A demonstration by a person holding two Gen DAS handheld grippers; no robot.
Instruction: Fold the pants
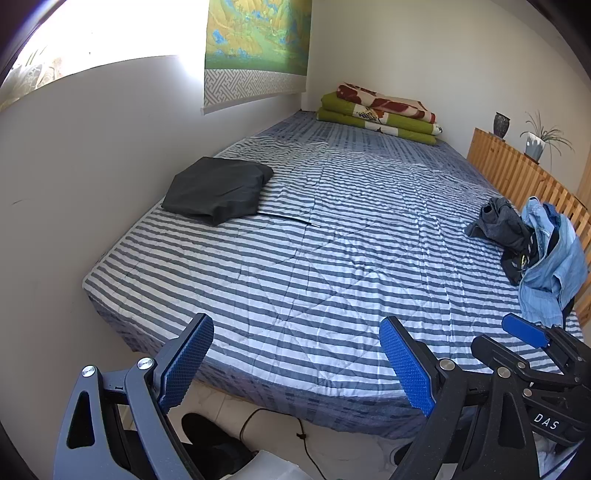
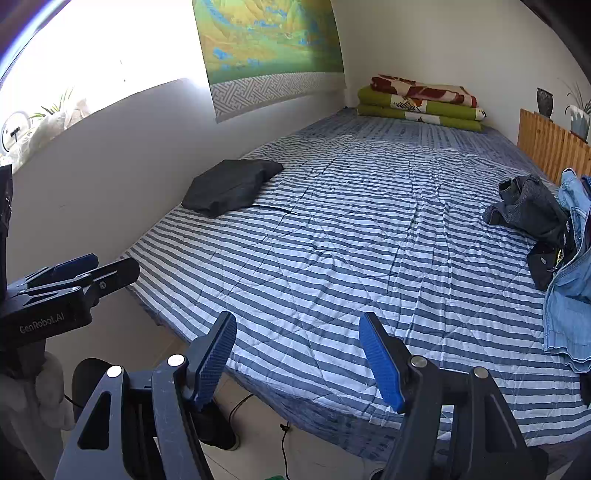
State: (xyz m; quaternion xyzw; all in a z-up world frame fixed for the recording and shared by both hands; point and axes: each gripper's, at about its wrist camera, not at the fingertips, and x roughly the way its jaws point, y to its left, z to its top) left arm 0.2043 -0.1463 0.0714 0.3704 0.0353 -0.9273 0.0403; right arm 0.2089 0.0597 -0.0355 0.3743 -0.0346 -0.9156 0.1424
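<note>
Both claws, left claw [image 1: 295, 363] and right claw [image 2: 297, 360], hang wide apart over the bed's [image 1: 314, 258] near edge, holding nothing. Dark folded pants [image 1: 218, 194] lie by the wall, more clothes [image 1: 532, 243] piled opposite.

Bed cover [image 1: 332, 258]: blue-grey and white stripes, crossed by quilted diagonal stitching; side edge darker mottled blue.
Folded pants [image 1: 218, 190]: plain charcoal black, no pattern.
Clothes heap at the right edge: dark grey garment [image 1: 498, 221] with small white marks; light blue denim piece [image 1: 554, 266], faded wash.
Stacked blankets [image 1: 380, 114]: olive green layers with white patches, top one cream with red-brown blotches.
Wall hanging [image 1: 255, 33]: green, yellow and blue landscape, grey-white fret border below.
Slatted rail [image 1: 517, 173]: warm orange wood.
Vase [image 1: 501, 124]: dark, speckled.
Planter [image 1: 534, 146]: pale blue-white, green leaves.
Left gripper [image 1: 295, 365] and right gripper [image 2: 298, 360]: dark grey frames, blue ribbed pads.
Walls: off-white.
</note>
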